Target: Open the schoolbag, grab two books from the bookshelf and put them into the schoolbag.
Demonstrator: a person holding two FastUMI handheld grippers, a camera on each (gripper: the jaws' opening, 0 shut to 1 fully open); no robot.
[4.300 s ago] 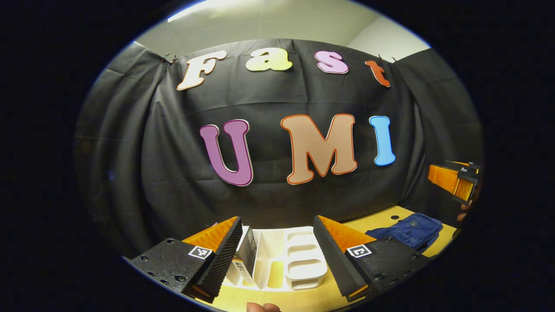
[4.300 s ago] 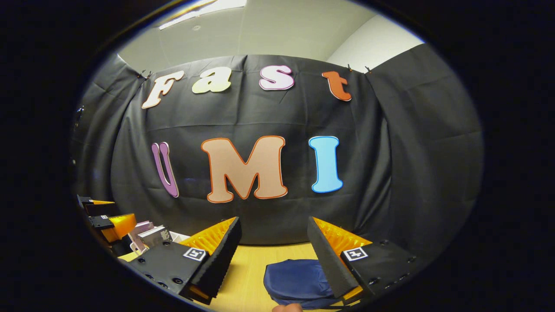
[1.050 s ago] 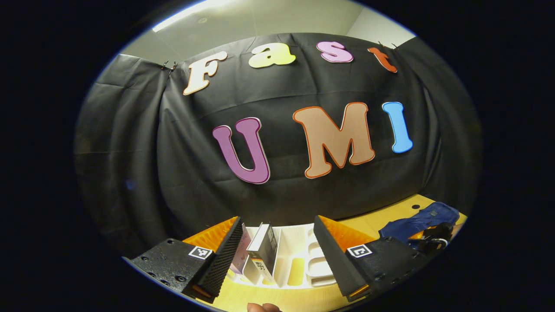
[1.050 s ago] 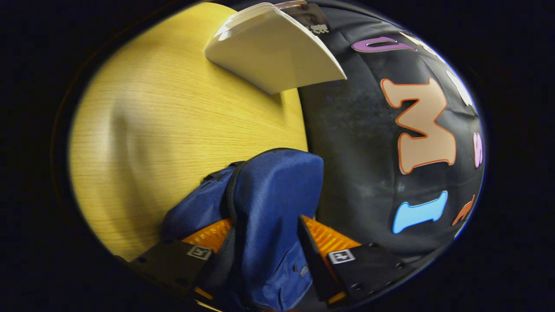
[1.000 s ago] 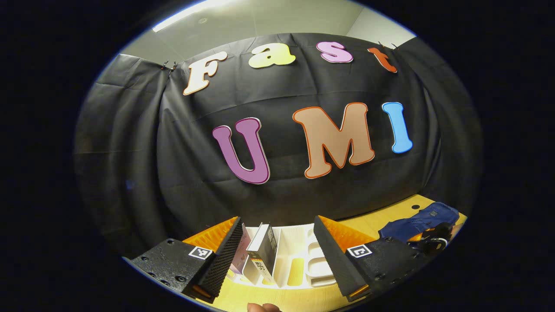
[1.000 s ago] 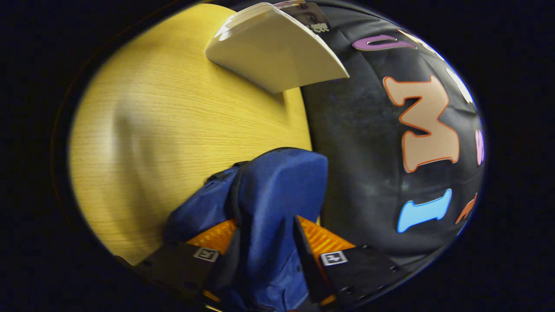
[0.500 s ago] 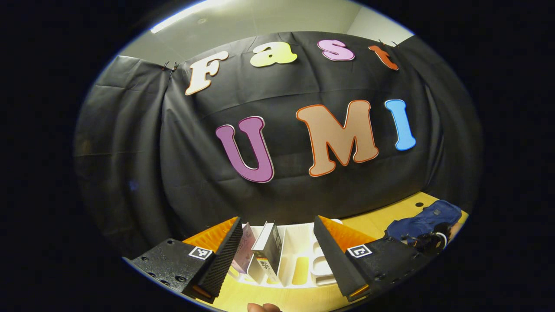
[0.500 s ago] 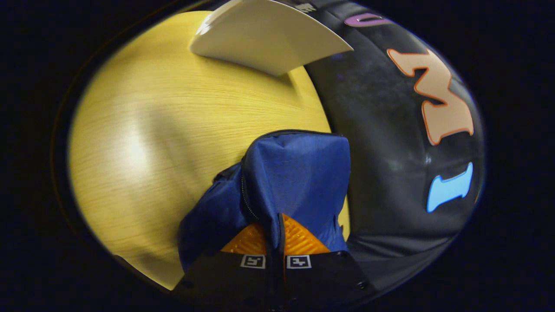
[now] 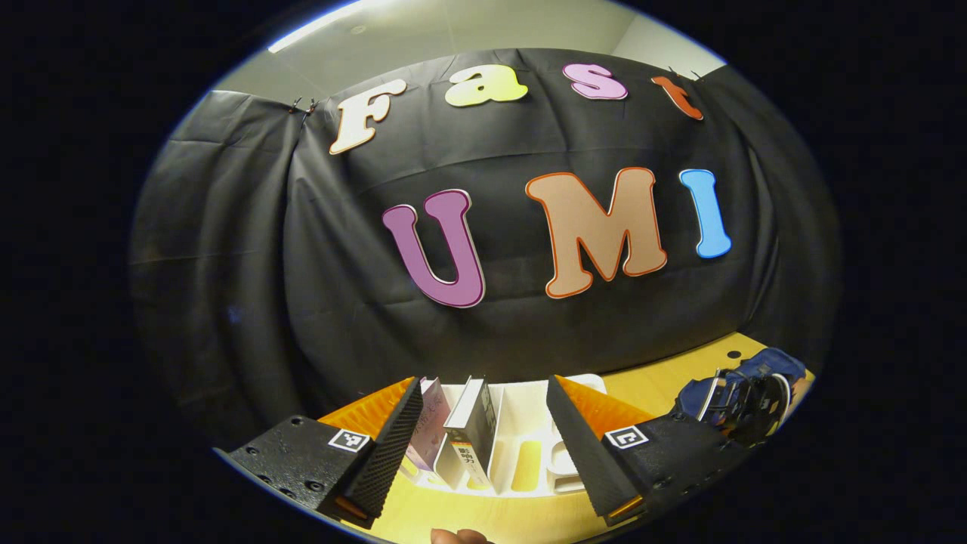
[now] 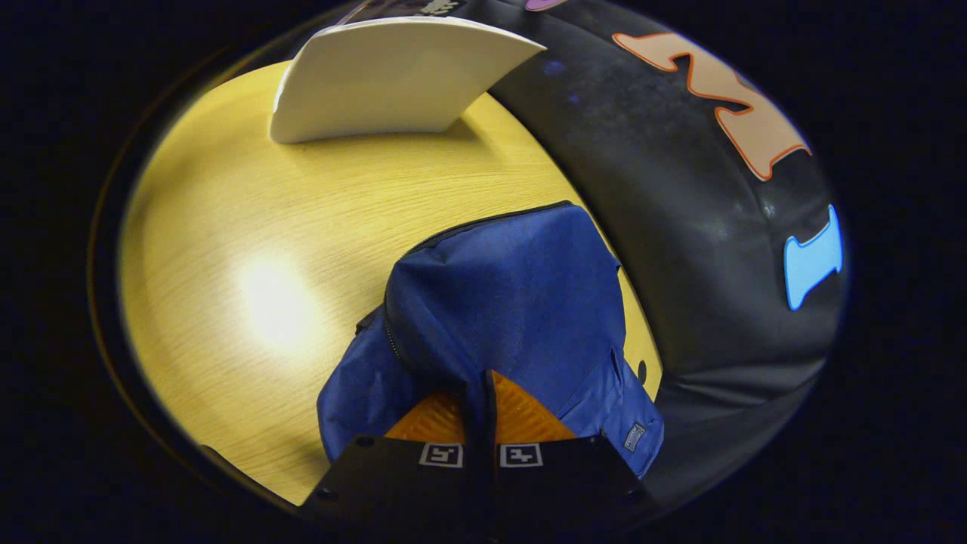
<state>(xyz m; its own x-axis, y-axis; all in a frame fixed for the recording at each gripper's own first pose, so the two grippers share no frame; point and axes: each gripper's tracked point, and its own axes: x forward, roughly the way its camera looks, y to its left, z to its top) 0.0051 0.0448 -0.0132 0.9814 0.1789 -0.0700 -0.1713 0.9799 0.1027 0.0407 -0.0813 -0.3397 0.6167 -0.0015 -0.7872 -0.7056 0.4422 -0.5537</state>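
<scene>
Left gripper [image 9: 483, 431]: seen at 6 o'clock of the left gripper view; its fingers [image 9: 393, 442] are spread wide and nothing is held between them.
Books [image 9: 472, 432]: two are stood upright in the left slots of the bookshelf, framed between the parted fingers; a pale purple one is at the left, a white-and-dark one just beside it.
Bookshelf [image 9: 521, 442]: a white slotted rack is set on the counter against the wall, at 6 o'clock of the left gripper view; in the right gripper view its white side [image 10: 385, 79] is seen at 12 o'clock.
Counter [image 10: 249, 227]: yellow wood grain, with a light glare at 9 o'clock of the right gripper view.
Schoolbag [image 10: 514, 302]: blue fabric, rested on the counter near the wall, well apart from the bookshelf; it is seen at 4 o'clock of the left gripper view [image 9: 744, 381] and from centre to 6 o'clock of the right gripper view.
Right gripper [image 10: 483, 408]: at 6 o'clock of its view, the fingers are pressed together with a fold of the schoolbag's fabric pinched between them.
</scene>
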